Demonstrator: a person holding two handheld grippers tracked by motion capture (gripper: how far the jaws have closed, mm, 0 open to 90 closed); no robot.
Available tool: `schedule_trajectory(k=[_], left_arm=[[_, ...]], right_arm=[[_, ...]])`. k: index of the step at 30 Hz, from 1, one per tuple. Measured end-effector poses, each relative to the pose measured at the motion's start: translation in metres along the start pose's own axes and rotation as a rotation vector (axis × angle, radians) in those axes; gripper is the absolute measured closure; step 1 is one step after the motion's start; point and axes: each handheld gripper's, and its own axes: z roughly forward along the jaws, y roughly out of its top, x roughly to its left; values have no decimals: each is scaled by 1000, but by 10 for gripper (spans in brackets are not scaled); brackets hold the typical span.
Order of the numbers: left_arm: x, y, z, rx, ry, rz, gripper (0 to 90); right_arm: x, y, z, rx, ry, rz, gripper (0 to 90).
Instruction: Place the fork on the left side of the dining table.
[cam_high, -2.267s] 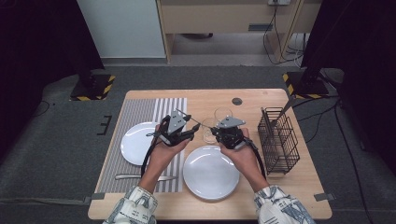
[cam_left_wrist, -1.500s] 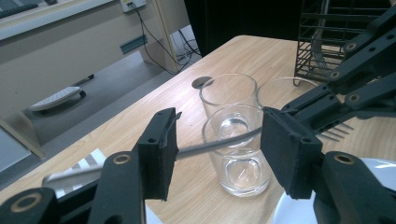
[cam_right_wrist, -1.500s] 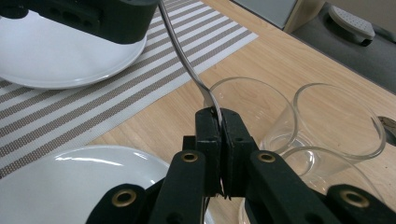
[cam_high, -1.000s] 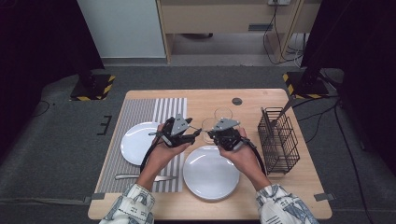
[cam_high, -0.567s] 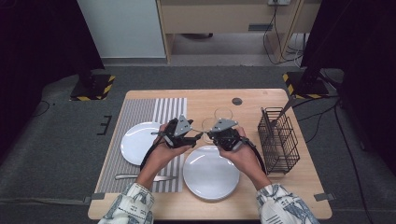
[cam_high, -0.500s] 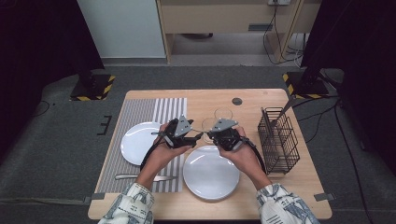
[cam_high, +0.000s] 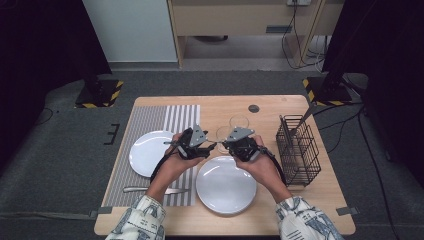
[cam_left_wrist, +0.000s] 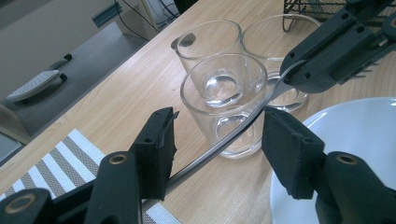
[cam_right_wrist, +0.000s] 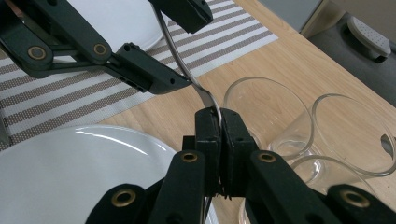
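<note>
1. Nearest the person, a round white ceramic plate (cam_high: 225, 184) lies on the light wooden table (cam_high: 320, 200), and a metal table knife (cam_high: 150, 190) rests on the striped grey-and-white placemat (cam_high: 150, 120) to its left.
2. Just beyond the plate's far rim, both hands meet above the table. The right gripper (cam_right_wrist: 219, 122) is clenched on one end of a thin curved piece of silver cutlery (cam_left_wrist: 233, 137); its two black pads press together with the metal strip pinched between them.
3. The left gripper (cam_left_wrist: 217, 144) faces it from the other side. Its jaws have just been closing, yet the pads stand apart, and the cutlery's handle runs through the gap between them; I cannot tell whether either pad touches it.
4. The cutlery thus spans the two grippers, held above the table just in front of the glasses.
5. Right behind the grippers stand three clear drinking glasses (cam_left_wrist: 224, 100), grouped close together and upright.
6. Left of the hands, a second white plate (cam_high: 150, 152) sits on the placemat.
7. Farther right, a black wire cutlery basket (cam_high: 298, 150) stands near the table's edge.
8. Near the far edge, a small dark round disc (cam_high: 253, 108) is set in the tabletop.
</note>
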Motion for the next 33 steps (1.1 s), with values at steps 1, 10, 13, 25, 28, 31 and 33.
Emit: schedule_trajectory(k=[1,10,13,25,28,31,33], left_arm=[[0,0,0,6,1,5,450],[-2,0,1,22,16,57,524],[-3,1,0,27,21,77,560],[-7,3,2,42,30,103,711],[-7,3,2,49,25,104,747],[-6,2,2,54,-3,70,774],[-6,2,2,56,-8,73,787]], right_arm=[[0,0,0,0,1,-1,872],[2,3,-3,0,0,-23,871],[2,3,-3,-5,-1,-34,870],[-2,7,-5,-61,-18,-41,856],[-2,10,-5,-77,-26,-51,847],[-2,11,-5,-85,-31,-50,828],[-2,12,-5,-91,-30,-51,824]])
